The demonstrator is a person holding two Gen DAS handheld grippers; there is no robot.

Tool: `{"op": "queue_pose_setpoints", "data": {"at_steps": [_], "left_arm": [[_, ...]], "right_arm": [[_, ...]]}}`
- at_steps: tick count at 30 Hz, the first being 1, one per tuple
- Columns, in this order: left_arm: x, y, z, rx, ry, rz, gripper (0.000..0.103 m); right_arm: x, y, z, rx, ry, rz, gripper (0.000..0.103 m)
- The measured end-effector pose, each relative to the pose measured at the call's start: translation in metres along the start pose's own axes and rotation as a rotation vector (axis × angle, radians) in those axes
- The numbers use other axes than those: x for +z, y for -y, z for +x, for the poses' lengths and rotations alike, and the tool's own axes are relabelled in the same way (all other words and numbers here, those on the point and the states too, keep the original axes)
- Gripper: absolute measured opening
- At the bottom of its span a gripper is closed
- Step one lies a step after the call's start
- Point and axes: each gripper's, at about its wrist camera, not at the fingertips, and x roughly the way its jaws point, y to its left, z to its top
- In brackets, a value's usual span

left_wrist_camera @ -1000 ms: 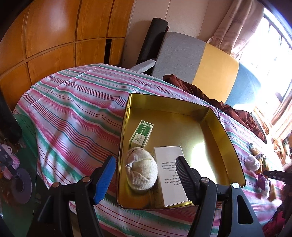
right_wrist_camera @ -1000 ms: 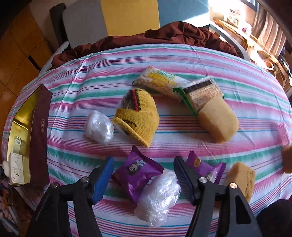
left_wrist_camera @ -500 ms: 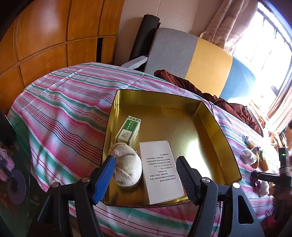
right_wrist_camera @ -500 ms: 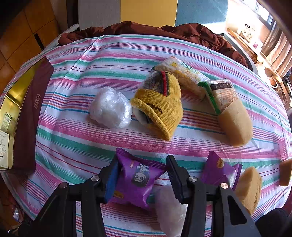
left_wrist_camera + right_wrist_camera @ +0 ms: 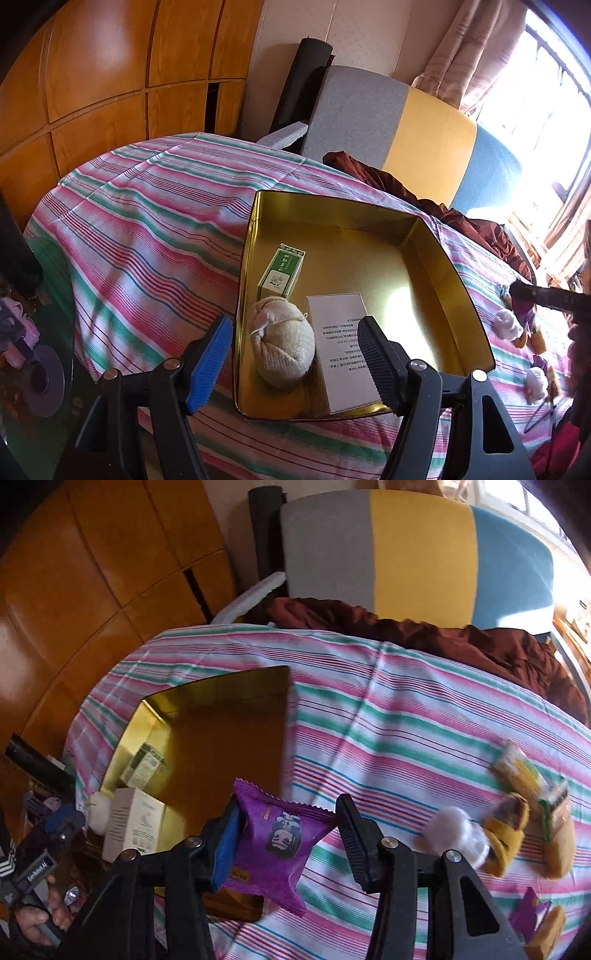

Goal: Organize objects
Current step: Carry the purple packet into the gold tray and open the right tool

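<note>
A purple snack packet (image 5: pixel 277 845) (light, crinkly, probably slippery) is being pinched across its middle by the right tool (image 5: pixel 286 843); the left tool (image 5: pixel 291 363) is being held spread, empty.

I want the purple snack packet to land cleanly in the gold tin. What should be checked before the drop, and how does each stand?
1. Right gripper clamps the purple foil snack packet: ok.
2. Gold metal tin open-topped: ok.
3. Bare floor in the tin's right half: ok.
4. Green carton, cream cloth bundle and white printed card lie left, clear of that spot: ok.
5. Left gripper open, holding nothing: ok.
6. Packet directly above the tin: cannot tell.
</note>
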Motion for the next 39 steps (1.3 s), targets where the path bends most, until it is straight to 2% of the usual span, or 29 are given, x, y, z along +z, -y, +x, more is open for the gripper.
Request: {"op": "queue_pose_setpoints", "data": {"at_steps": [4,7,11,15,20,25,34,39], "left_arm": [[-0.005,-0.010,0.000,0.014,-0.004,-0.007,0.071],[-0.007,-0.019,0.000,0.019,-0.011,-0.022,0.071],[-0.010,-0.028,0.001,0.030,-0.017,-0.038,0.072],[-0.011,-0.034,0.003,0.038,-0.024,-0.048,0.074],[-0.011,-0.037,0.004,0.041,-0.024,-0.055,0.074],[-0.010,-0.032,0.002,0.044,-0.014,-0.047,0.074],[-0.006,-0.013,-0.013,0.060,0.029,0.003,0.079],[-0.005,0.000,-0.022,0.069,0.056,0.041,0.081]], "right_arm": [[0.018,-0.054,0.048,0.056,-0.058,-0.049,0.050],[0.029,-0.082,0.085,0.061,-0.100,-0.057,0.050],[0.038,-0.103,0.119,0.121,-0.136,-0.034,0.053],[0.039,-0.115,0.132,0.205,-0.171,-0.014,0.054],[0.032,-0.115,0.120,0.209,-0.149,-0.011,0.054],[0.026,-0.112,0.102,0.168,-0.113,-0.034,0.054],[0.003,-0.110,0.064,0.039,-0.022,-0.133,0.065],[-0.010,-0.099,0.043,-0.014,0.029,-0.151,0.067]]}}
